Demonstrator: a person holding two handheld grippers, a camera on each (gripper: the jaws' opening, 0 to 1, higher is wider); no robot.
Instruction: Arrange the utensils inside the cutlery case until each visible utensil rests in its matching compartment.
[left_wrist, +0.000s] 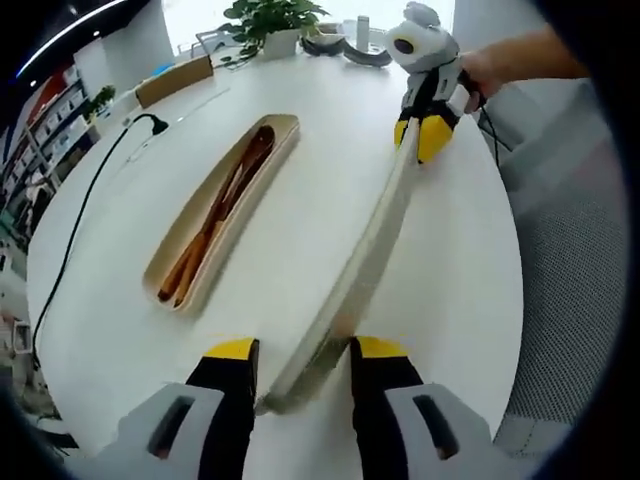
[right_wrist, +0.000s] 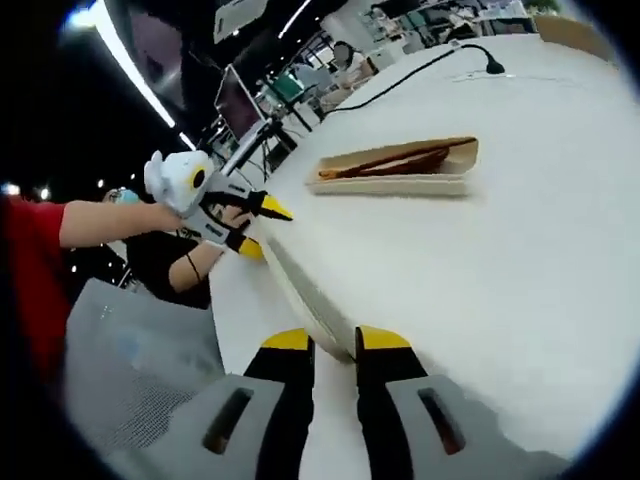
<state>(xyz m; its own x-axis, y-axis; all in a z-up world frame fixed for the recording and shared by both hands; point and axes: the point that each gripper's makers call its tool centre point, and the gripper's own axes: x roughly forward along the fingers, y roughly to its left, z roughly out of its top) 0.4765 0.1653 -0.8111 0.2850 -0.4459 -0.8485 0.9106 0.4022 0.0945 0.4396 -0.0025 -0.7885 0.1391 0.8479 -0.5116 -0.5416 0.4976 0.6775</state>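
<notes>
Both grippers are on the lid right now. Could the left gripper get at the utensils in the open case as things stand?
Probably not yet. The left gripper is closed on one end of the lid, with the right gripper on the other. The utensils lie uncovered in the case, so the way is free once it lets go.

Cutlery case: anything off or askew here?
Yes. The lid is off the case and held on edge above the table, one end in the left gripper, the other in the right gripper. The wooden utensils lie lengthwise in the open tray; nothing spilled or visibly damaged.
</notes>
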